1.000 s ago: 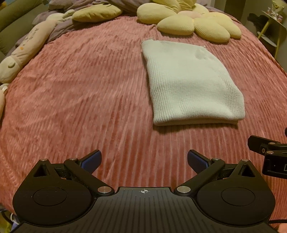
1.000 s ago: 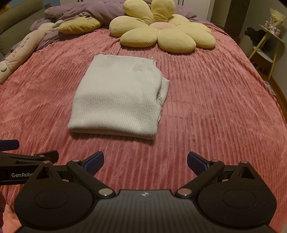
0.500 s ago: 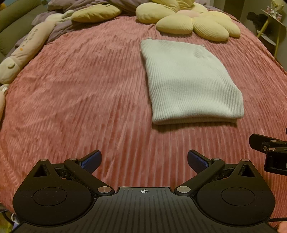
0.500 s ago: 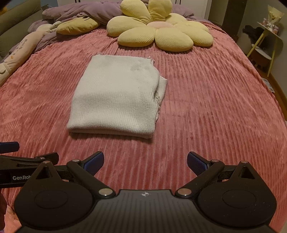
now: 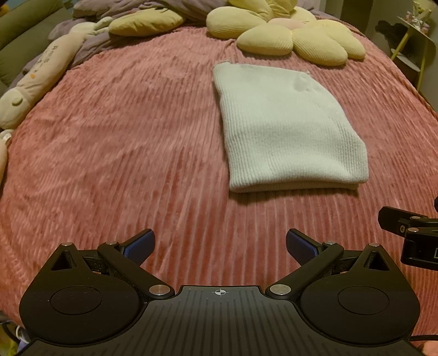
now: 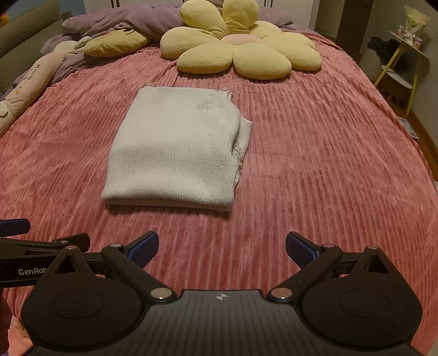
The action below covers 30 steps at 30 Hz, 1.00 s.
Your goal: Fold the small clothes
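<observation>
A cream knitted garment (image 5: 287, 128) lies folded into a rectangle on the pink ribbed bedspread (image 5: 123, 142); in the right wrist view the garment (image 6: 178, 153) shows a ragged layered edge on its right side. My left gripper (image 5: 219, 246) hovers open in front of the garment's near left corner, nothing between its blue pads. My right gripper (image 6: 221, 246) is open too, a short way in front of the near folded edge. Each gripper shows at the other view's edge: the right gripper (image 5: 410, 235), the left gripper (image 6: 35, 252).
A yellow flower-shaped cushion (image 6: 241, 52) lies at the head of the bed, with a yellow pillow (image 6: 115, 43) and a purple quilt (image 6: 131, 19). A long plush toy (image 5: 35, 82) lies along the left edge. A yellow side table (image 6: 405, 63) stands off the bed's right.
Both views have drifted slightly; the garment sits a little higher in the left wrist view. Both grippers stay open and empty, and the garment has not changed shape.
</observation>
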Motion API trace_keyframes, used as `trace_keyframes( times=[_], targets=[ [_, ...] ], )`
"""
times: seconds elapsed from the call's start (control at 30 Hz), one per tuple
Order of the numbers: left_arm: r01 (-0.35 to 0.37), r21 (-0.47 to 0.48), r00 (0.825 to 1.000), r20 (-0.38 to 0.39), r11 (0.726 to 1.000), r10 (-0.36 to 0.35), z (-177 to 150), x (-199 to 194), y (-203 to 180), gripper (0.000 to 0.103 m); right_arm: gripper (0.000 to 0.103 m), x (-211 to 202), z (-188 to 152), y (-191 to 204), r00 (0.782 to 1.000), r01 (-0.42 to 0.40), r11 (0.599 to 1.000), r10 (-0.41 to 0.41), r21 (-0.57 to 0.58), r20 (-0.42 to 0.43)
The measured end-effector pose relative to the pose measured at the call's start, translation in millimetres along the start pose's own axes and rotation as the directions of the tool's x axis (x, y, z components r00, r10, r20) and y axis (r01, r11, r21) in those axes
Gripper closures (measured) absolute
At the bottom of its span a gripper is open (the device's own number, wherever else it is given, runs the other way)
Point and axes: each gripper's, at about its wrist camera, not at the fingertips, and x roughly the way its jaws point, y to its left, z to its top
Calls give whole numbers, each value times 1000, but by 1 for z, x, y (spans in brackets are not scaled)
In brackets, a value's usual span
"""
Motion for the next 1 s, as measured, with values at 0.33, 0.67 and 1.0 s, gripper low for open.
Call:
trace_keyframes(
  times=[0.33,0.67,1.0],
  targets=[
    [-3,1,1000,0,1000,3,1,-1,-1,0,4,-2,0,-1,1000,-3,1000,3,13,4],
    [-5,1,1000,3,1000,5,1,-2,-2,0,4,-3,-1,0,1000,-2,1000,2,15,5],
    [-1,-1,1000,1,1000,1,1,-2,-1,0,4,-4,-1,0,1000,-3,1000,3,18,7]
  ],
)
